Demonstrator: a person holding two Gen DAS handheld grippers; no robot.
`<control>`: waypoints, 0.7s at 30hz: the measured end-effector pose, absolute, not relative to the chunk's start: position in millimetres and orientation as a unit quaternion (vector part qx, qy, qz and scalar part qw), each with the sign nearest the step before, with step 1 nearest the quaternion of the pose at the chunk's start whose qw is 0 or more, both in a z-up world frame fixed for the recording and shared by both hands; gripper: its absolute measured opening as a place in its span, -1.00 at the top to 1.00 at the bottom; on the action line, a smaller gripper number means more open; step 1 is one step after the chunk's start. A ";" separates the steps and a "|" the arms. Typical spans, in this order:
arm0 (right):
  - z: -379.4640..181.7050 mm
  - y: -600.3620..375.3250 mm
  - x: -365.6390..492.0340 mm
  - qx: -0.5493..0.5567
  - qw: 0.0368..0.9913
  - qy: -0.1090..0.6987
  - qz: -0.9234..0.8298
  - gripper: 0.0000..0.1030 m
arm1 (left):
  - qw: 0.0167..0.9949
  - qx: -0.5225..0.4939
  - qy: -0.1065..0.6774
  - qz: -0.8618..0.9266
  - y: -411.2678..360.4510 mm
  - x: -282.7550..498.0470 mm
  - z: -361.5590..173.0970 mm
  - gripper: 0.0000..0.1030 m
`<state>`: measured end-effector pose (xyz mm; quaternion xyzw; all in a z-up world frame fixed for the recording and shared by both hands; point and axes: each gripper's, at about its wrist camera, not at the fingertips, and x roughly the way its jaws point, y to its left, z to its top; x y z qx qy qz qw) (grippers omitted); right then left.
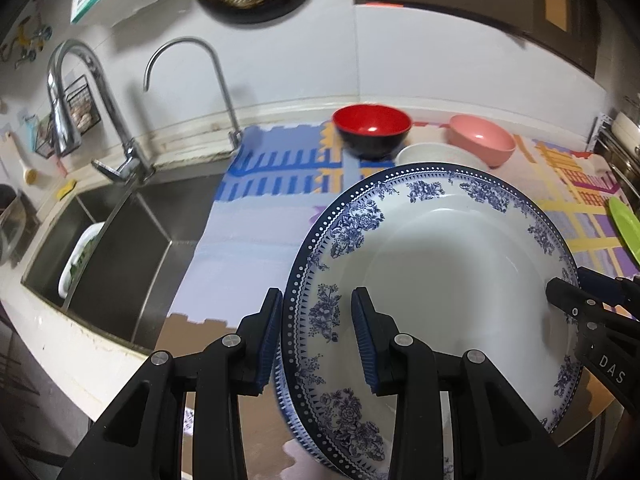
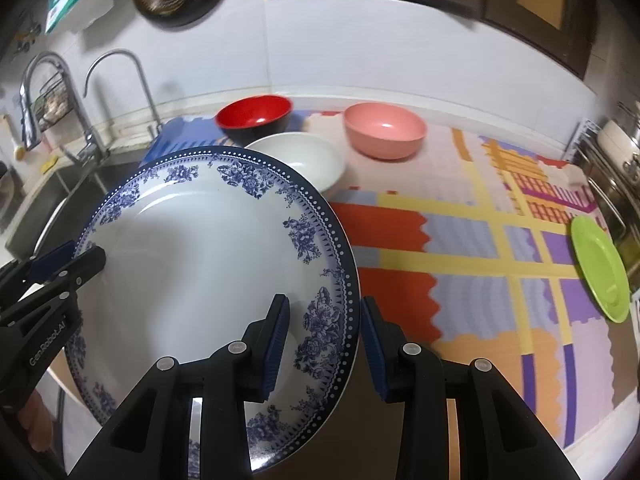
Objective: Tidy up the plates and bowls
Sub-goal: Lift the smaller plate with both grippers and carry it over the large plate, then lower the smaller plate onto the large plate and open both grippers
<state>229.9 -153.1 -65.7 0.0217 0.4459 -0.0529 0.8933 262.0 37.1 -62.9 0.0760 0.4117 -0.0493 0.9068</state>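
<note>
Left hand-held gripper (image 1: pixel 316 336): yours is narrowed onto the left rim of the plate (image 1: pixel 440 280), one blue pad under the rim and one on the upper face; it holds the plate.
Right hand-held gripper (image 2: pixel 325 340): yours clamps the opposite, right rim the same way, one pad on the plate face and one outside the rim; it holds the plate too.
Plate: white with a blue floral border, carried between your two grippers above the near part of the counter (image 2: pixel 460 240), tilted. In the left wrist view a second blue-patterned rim shows just beneath its left edge; whether that is another plate you cannot tell for sure.
Red bowl (image 1: pixel 372 130): black outside, upright at the far edge of the counter, left of the others.
White bowl (image 2: pixel 300 158): just near and right of the red bowl, partly hidden behind the plate's far rim.
Pink bowl (image 2: pixel 384 130): upright, far on the counter, right of the white bowl and apart from it.
Green plate (image 2: pixel 598 268): at the right edge of the counter, tilted up against the steel rack (image 2: pixel 612 168) there.
Mat (image 2: pixel 500 216): many-coloured, covers the counter under the bowls.
Sink (image 1: pixel 120 240): to the left of the counter, with two taps (image 1: pixel 80 92) behind it.
</note>
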 end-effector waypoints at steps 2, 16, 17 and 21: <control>-69.4 -146.6 232.5 0.020 0.891 0.452 -0.047 0.28 | 0.903 0.074 0.421 -0.045 44.2 264.0 -69.3 0.32; -107.6 -124.5 254.4 0.012 0.866 0.500 -0.023 0.28 | 0.880 0.077 0.468 -0.028 54.4 278.1 -108.1 0.31; -109.1 -124.9 255.3 0.011 0.865 0.502 -0.023 0.28 | 0.879 0.077 0.470 -0.028 55.0 279.3 -109.7 0.31; -117.6 -123.9 260.2 0.011 0.858 0.513 -0.021 0.28 | 0.873 0.077 0.480 -0.026 55.1 283.9 -117.6 0.31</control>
